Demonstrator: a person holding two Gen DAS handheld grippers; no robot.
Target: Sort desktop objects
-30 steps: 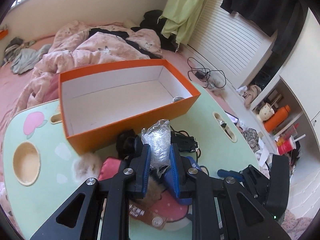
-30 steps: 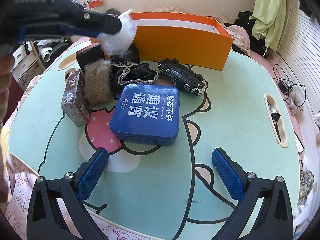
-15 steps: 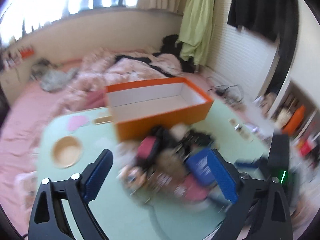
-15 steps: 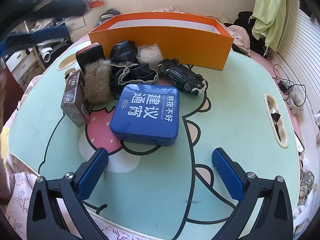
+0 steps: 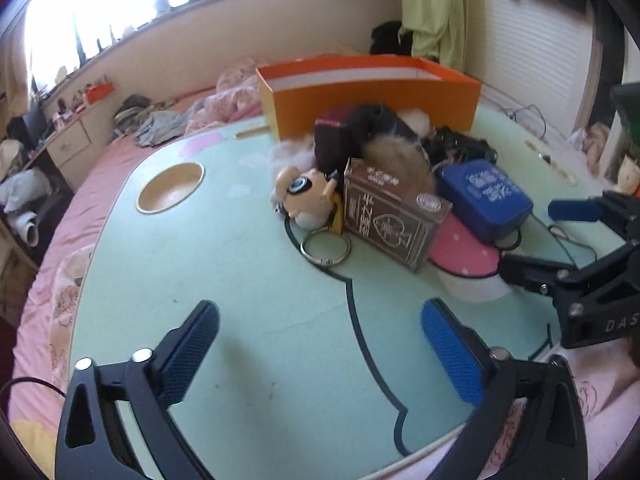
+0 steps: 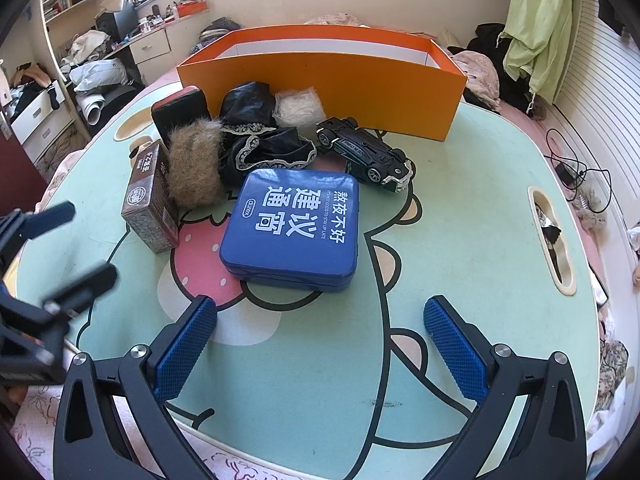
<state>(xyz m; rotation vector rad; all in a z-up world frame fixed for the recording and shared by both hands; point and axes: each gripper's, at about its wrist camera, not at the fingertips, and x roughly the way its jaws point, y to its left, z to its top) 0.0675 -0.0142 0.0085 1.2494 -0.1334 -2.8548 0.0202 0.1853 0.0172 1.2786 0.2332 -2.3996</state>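
While left gripper (image 5: pixel 320 340) jaws just spread, empty: blue tin (image 6: pixel 292 224) rigid, slick; pinch side edges. Right gripper (image 6: pixel 320 344) agape, empty.

Blue tin (image 6: pixel 291 227) before orange box (image 6: pixel 320 80) — right claw (image 6: pixel 320 344) agape.

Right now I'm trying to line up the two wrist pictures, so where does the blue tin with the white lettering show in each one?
Left wrist view: the blue tin lies right of centre, partly behind the brown carton.
Right wrist view: the blue tin lies in the middle, just ahead of the open tongs, with the carton to its left.
Shared landmark: the orange box stands behind the pile in both.
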